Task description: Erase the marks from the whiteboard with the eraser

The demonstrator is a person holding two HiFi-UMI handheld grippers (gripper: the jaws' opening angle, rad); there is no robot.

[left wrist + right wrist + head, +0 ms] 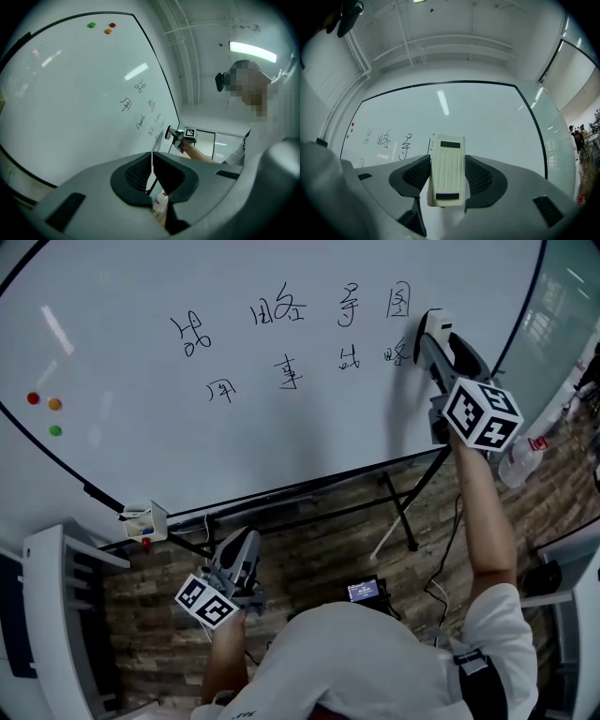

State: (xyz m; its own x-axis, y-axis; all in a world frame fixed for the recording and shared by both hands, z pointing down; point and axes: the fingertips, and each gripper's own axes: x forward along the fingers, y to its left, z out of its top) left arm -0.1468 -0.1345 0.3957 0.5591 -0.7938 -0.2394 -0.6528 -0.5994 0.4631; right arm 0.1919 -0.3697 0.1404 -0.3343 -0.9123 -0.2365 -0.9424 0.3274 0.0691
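Whiteboard point(281, 460) above plank floor | right gripper point(439, 351) clamped on eraser point(447, 164), just right of marks point(291, 315) (all intact) | left gripper point(152, 176) closed, empty, low | step: starting wipe; next, probably a leftward sweep.

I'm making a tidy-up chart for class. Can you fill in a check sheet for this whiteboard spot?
Surface: whiteboard, two rows of marks on it.
Job's things: eraser at the board's rightmost marks.
Clutter: three magnets, small box, bottle on the floor.
Grippers: right hand-held gripper shut on eraser; left hand-held gripper shut, empty, held low.
Cables: thin cable on floor.
Surroundings: wood-pattern floor, stand legs.
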